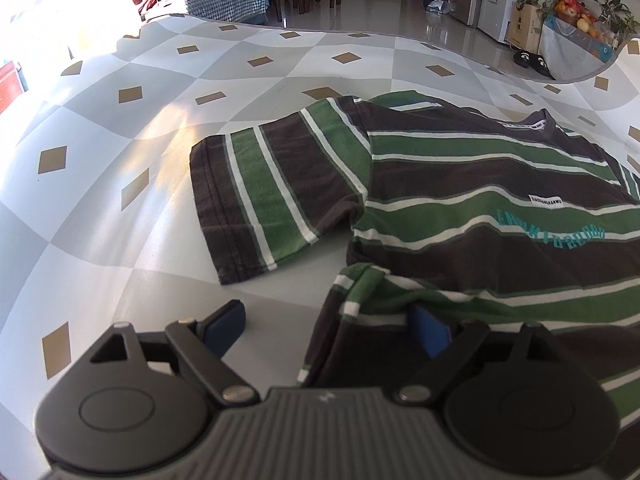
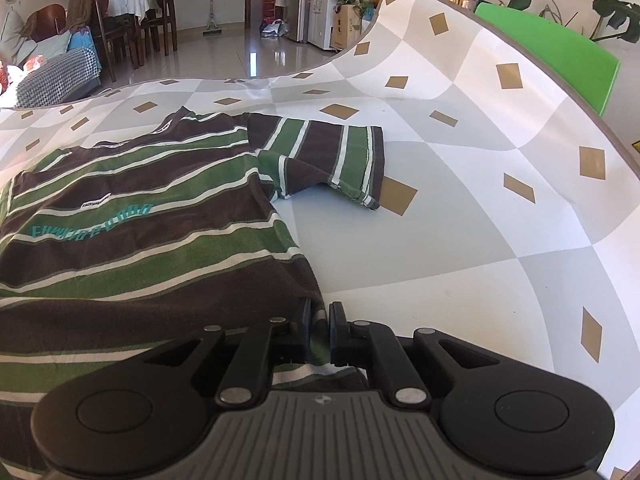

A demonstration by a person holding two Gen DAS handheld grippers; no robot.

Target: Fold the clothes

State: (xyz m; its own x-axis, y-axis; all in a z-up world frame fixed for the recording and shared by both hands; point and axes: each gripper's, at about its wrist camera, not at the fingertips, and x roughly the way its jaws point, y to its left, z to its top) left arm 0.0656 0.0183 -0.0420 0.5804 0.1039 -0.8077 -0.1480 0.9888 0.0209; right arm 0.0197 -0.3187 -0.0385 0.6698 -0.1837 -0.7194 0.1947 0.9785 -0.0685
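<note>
I have the striped shirt [image 1: 460, 184] lying face up on the checked desk [image 1: 168, 92], collar [image 1: 540, 120] at 12 o'clock from both cameras and the bottom hem nearest me, so its long axis runs straight away from the 2 grippers.

My right gripper [image 2: 319, 320] is clenched on the hem corner at its side, a pinch of striped cloth showing between the nearly closed jaws. The sleeve [image 2: 332, 160] on that side lies at 12 o'clock from it, partly doubled over.

My left gripper [image 1: 326, 322] is released: the jaws stand wide, 1 blue finger [image 1: 224, 326] on the bare desk at 9 o'clock of the cloth, the other tucked under a raised fold of the hem [image 1: 368, 292]. The pads are not pressing, so I judge this corner not yet gripped.

The left must close on its corner first. Then both corners can travel toward 12 o'clock, hem to collar.
</note>
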